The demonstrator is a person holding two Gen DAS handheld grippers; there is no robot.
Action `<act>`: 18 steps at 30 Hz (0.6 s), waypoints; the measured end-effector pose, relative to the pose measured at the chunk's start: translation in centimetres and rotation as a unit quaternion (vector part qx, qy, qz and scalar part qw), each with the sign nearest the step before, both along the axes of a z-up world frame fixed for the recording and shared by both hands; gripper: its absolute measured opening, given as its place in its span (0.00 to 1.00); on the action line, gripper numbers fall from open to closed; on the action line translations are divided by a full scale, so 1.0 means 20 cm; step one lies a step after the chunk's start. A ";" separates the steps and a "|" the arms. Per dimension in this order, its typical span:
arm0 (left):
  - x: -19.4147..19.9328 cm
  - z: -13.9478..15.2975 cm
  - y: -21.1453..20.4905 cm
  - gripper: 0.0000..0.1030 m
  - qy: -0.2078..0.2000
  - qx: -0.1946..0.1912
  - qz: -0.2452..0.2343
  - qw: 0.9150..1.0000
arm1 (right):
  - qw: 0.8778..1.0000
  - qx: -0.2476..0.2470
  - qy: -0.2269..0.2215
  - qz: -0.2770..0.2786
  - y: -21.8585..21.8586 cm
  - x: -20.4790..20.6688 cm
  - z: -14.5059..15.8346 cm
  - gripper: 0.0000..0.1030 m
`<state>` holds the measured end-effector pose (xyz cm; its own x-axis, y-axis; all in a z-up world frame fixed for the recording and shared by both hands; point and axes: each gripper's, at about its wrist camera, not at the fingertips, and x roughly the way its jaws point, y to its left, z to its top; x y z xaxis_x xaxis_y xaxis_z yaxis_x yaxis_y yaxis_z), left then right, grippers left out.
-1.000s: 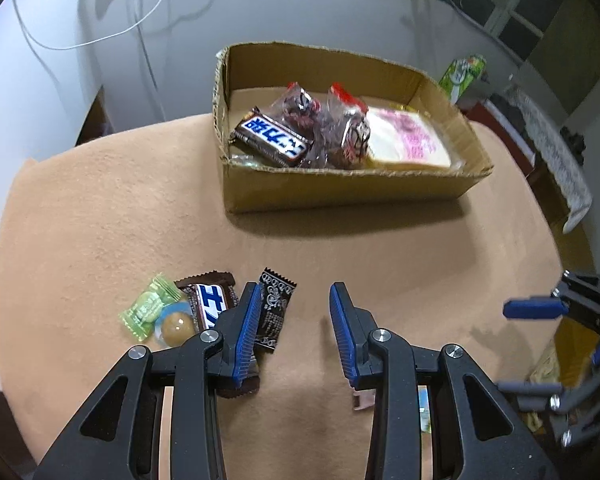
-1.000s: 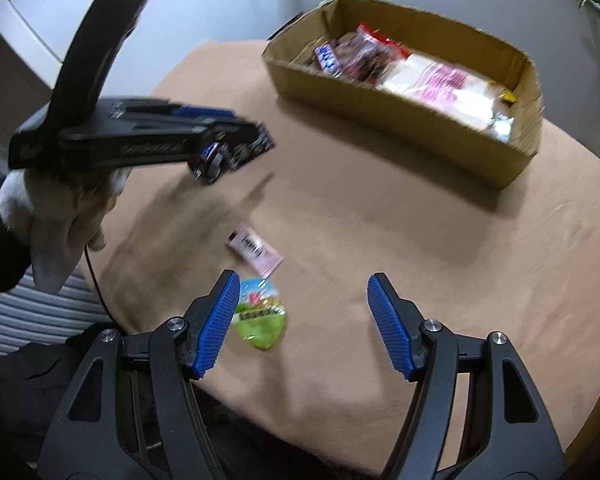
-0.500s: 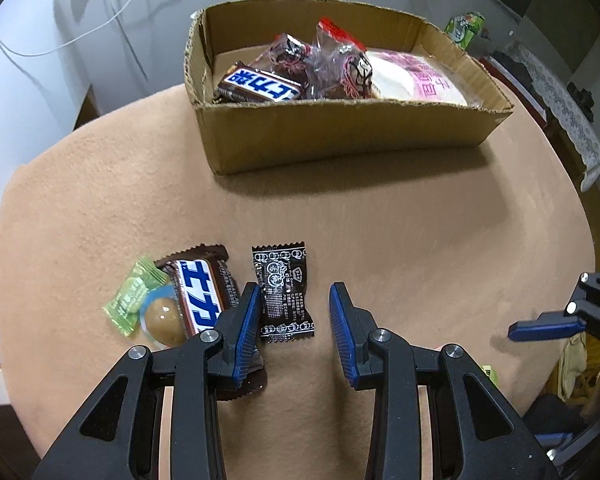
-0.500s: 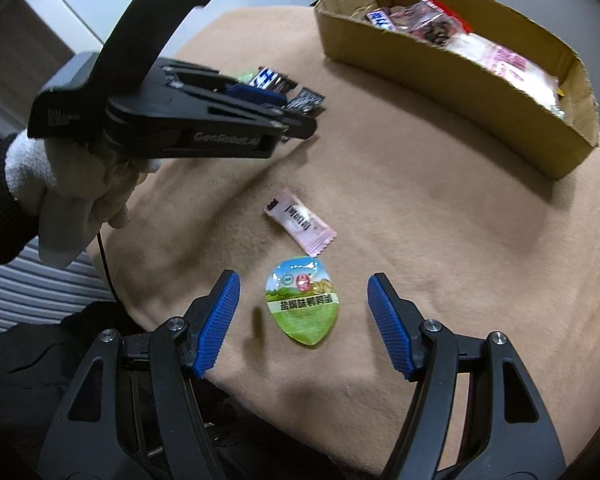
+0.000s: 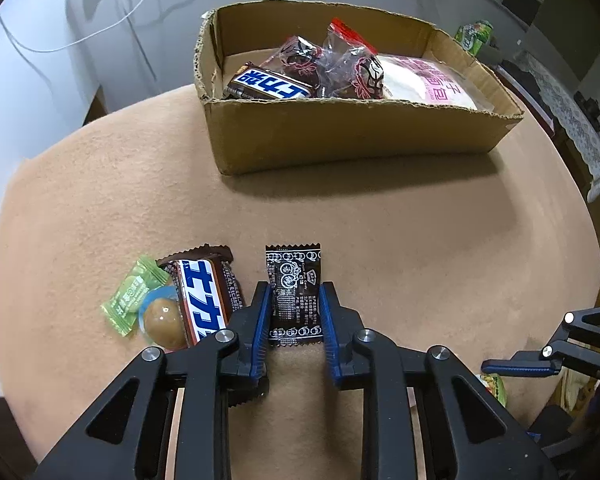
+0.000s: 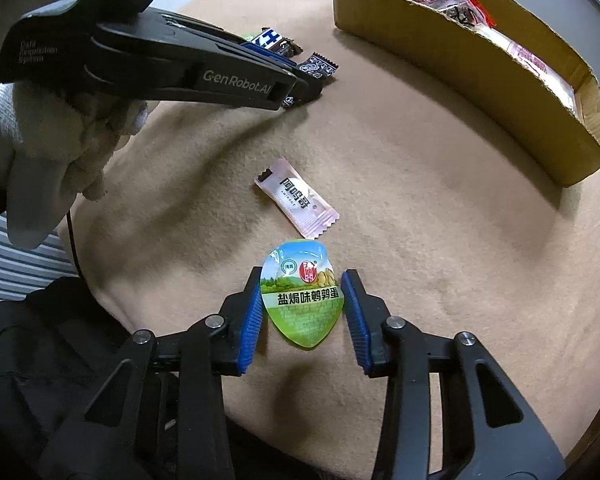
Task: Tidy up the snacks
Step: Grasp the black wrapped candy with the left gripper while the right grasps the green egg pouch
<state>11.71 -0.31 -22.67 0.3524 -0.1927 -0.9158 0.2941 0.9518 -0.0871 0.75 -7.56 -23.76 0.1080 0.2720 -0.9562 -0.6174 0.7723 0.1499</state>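
A cardboard box (image 5: 340, 136) at the table's far side holds a Snickers bar (image 5: 270, 84), clear candy packs and a pink-print bread pack. My left gripper (image 5: 293, 316) has its blue pads on both sides of a black candy sachet (image 5: 294, 292) lying on the tan cloth, touching its edges. My right gripper (image 6: 302, 312) straddles a green egg-shaped snack pack (image 6: 302, 300) near the table's front edge, with small gaps at both pads. A pink sachet (image 6: 296, 198) lies just beyond it.
Left of the black sachet lie a Snickers bar (image 5: 202, 300), a green candy (image 5: 130, 296) and a round brown sweet (image 5: 162, 316). The box (image 6: 480, 64) stands far right in the right wrist view. The round table's edge is close behind both grippers.
Both grippers moved down and forward onto their snacks. The left jaws narrowed around the black sachet; the right jaws narrowed around the green pack.
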 end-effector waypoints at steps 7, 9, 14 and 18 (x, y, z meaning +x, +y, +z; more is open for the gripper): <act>-0.01 0.01 0.03 0.22 0.006 -0.016 0.019 1.000 | 0.999 0.020 0.005 -0.027 -0.07 0.03 0.04 0.36; -0.02 0.02 0.05 0.22 0.007 -0.024 0.025 0.999 | 0.999 0.030 0.004 -0.039 -0.11 0.04 0.07 0.36; -0.05 0.06 0.09 0.22 0.005 -0.040 0.038 0.998 | 0.997 0.047 0.001 -0.064 -0.21 0.08 0.13 0.36; -0.07 0.11 0.12 0.22 0.000 -0.052 0.047 0.998 | 0.995 0.054 -0.009 -0.086 -0.30 0.11 0.18 0.36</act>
<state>10.40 2.16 -20.39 0.3736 -0.2537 -0.8922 0.2050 0.9607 -0.1873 2.88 -13.60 -20.14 0.1793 0.3489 -0.9199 -0.4807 0.8469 0.2275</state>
